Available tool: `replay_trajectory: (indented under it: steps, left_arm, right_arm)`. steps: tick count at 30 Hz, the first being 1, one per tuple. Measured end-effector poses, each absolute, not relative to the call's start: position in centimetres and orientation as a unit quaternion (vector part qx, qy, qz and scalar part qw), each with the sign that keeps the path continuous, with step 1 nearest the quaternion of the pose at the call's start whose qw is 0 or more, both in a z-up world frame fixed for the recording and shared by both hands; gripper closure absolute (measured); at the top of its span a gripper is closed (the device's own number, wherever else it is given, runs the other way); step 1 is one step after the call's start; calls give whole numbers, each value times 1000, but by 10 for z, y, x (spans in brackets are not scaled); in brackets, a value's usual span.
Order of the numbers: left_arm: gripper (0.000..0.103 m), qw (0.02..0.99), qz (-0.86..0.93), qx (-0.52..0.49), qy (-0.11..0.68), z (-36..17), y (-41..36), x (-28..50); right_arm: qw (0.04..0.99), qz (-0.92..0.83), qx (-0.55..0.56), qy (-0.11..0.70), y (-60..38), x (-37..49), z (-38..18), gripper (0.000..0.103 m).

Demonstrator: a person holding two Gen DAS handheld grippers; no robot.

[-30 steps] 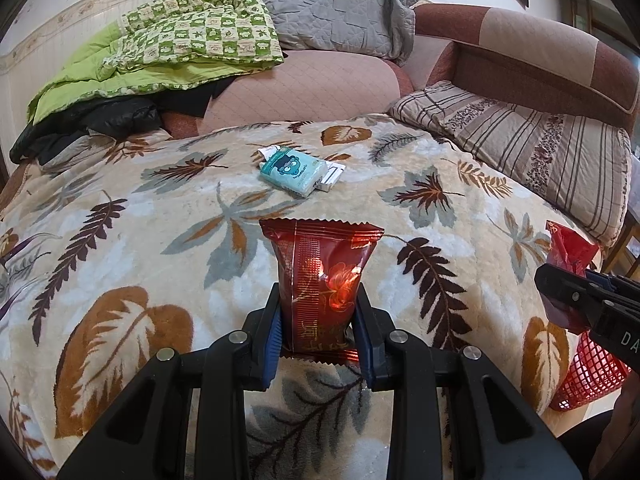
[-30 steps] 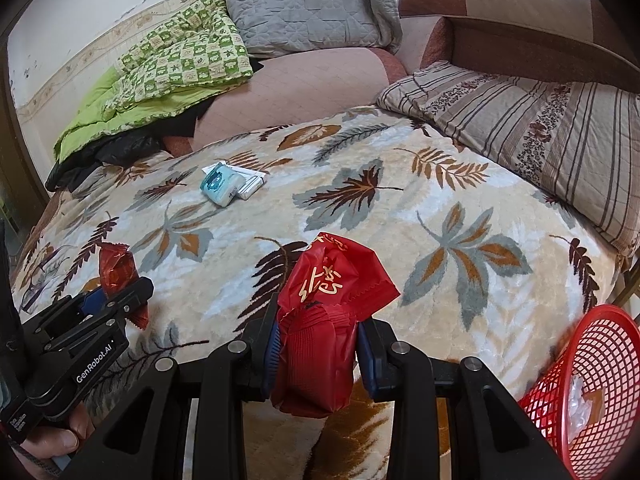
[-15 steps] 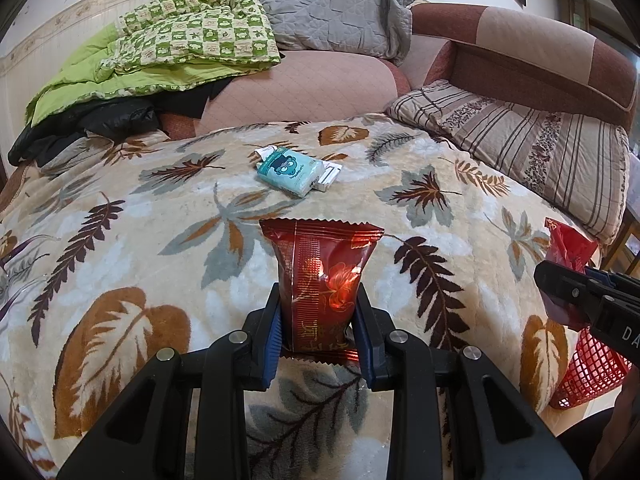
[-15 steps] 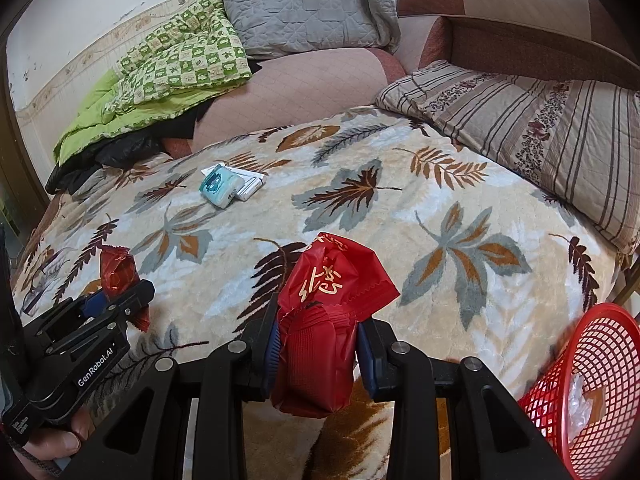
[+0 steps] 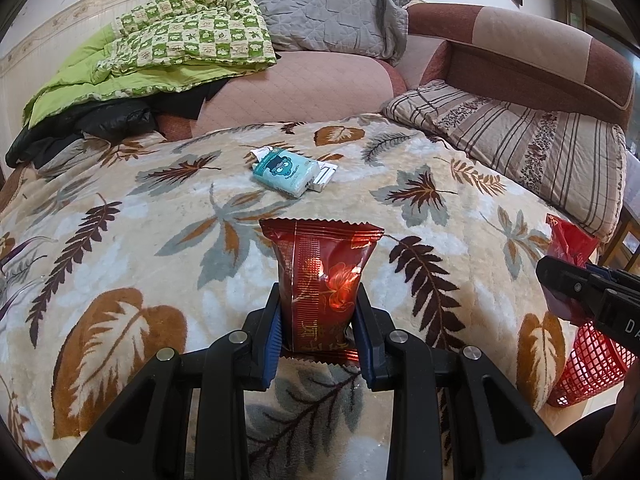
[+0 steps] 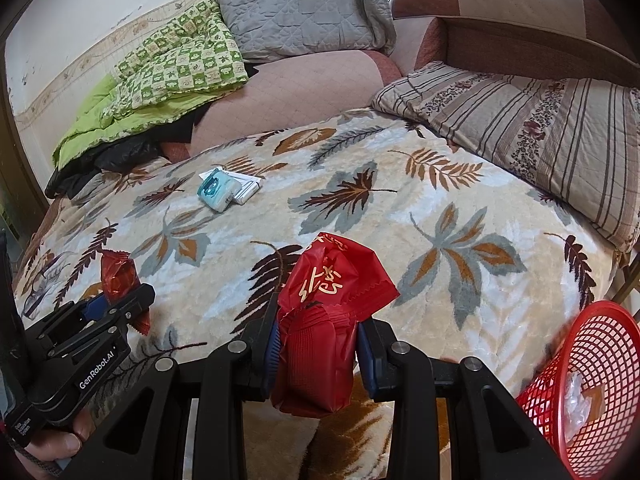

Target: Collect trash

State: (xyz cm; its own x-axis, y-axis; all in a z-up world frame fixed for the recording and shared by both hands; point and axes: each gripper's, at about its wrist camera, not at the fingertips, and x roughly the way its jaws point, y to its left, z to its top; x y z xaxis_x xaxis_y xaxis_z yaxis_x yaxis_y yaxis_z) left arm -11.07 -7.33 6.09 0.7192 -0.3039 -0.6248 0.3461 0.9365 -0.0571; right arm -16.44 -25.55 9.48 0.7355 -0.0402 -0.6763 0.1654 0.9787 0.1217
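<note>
My left gripper (image 5: 319,330) is shut on a shiny dark-red snack packet (image 5: 322,276), held upright above the leaf-patterned blanket (image 5: 140,240). My right gripper (image 6: 316,352) is shut on a crumpled red wrapper with gold writing (image 6: 324,308). In the right wrist view the left gripper (image 6: 120,300) and its dark-red packet (image 6: 118,276) show at the left, with a hand below. A red mesh basket (image 6: 592,380) stands off the bed's front right corner; clear plastic lies inside. The same basket (image 5: 592,364) sits behind the right gripper in the left wrist view.
A teal tissue pack (image 5: 286,174) lies on a white box in the middle of the bed; the same tissue pack (image 6: 218,192) shows in the right wrist view. A striped pillow (image 5: 520,148), grey pillow (image 5: 320,12) and green checked quilt (image 5: 180,48) line the back and right.
Both grippers have drifted slightly back and up from the bed, each still holding its wrapper; nothing was let go.
</note>
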Motion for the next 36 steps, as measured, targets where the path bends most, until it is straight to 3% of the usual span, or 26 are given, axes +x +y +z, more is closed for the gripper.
replay_trajectory:
  steps: [11,21,36]
  left_arm:
    - [73,923,-193,36,329,63,-81,-116]
    - [73,907,-261,61,324,78,-109,-138]
    - [73,794,-495,85,341,129,-298,-218]
  right_arm:
    - [929,-61,106,348,-263,-175,103,68]
    - [936,-77,164,300,-319,-235,141,68]
    - [894,-212,294,263,-485,-359,143,66]
